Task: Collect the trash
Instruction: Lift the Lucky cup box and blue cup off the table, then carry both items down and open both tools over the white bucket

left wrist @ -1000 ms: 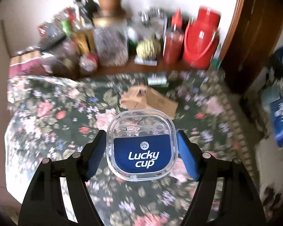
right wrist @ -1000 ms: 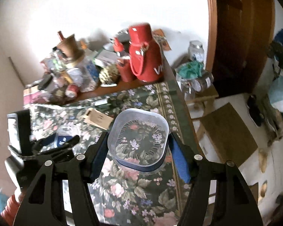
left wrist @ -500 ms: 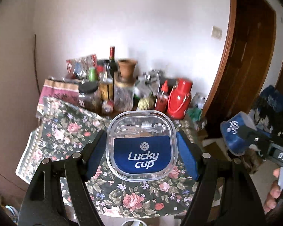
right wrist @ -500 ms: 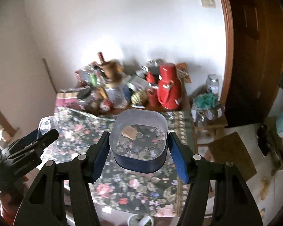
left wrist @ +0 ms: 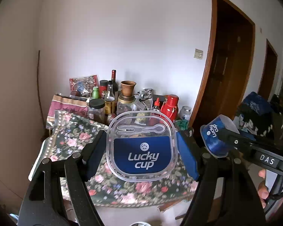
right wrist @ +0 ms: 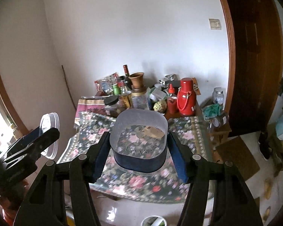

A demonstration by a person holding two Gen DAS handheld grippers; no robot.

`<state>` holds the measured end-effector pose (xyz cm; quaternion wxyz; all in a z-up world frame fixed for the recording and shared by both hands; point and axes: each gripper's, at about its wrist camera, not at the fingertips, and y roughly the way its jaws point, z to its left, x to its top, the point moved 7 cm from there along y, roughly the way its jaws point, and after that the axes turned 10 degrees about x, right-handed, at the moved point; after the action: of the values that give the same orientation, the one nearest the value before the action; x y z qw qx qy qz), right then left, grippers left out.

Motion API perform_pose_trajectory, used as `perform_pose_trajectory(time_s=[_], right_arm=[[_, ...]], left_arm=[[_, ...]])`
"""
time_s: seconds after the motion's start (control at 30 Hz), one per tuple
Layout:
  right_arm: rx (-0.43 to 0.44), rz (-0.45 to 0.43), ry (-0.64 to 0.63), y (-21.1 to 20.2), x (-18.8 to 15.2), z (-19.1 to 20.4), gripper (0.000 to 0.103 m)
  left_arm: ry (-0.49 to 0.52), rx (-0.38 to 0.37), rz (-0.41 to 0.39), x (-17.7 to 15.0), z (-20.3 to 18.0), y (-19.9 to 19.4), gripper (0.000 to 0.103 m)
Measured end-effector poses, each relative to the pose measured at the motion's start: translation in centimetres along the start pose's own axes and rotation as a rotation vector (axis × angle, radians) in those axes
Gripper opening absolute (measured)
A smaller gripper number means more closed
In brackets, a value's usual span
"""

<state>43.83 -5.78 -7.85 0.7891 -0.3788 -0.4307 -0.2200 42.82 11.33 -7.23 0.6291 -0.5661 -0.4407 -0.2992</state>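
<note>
My left gripper [left wrist: 141,146] is shut on a clear plastic lid [left wrist: 141,150] with a blue "Lucky cup" label and a moulded fork shape. My right gripper [right wrist: 139,146] is shut on the matching clear cup [right wrist: 139,141] with a blue band, open end toward the camera. Both are held in the air in front of the table. The cup also shows in the left wrist view [left wrist: 217,137] at the right, and the lid in the right wrist view [right wrist: 49,133] at the left. A brown paper scrap [right wrist: 152,130] lies on the table, seen through the cup.
A table with a floral cloth [left wrist: 69,139] stands against the white wall. Its back edge holds bottles, jars, a clay pot [left wrist: 128,88] and a red flask [right wrist: 185,96]. A brown door [right wrist: 254,56] is at the right. A white bin rim [right wrist: 154,221] shows on the floor below.
Both grippers have pulled back and up from the table, still holding the lid and the cup. The view has gone from looking down at the cloth to looking across the room.
</note>
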Motion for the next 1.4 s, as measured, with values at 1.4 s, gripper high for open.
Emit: perform_pose_trajectory(time_s=[1.4], right_arm=[[-0.039, 0.573, 0.073, 11.1, -32.7, -2.7, 0.056]], left_arm=[[-0.029, 0.078, 0.524, -34.2, 5.9, 6.7, 0.073]])
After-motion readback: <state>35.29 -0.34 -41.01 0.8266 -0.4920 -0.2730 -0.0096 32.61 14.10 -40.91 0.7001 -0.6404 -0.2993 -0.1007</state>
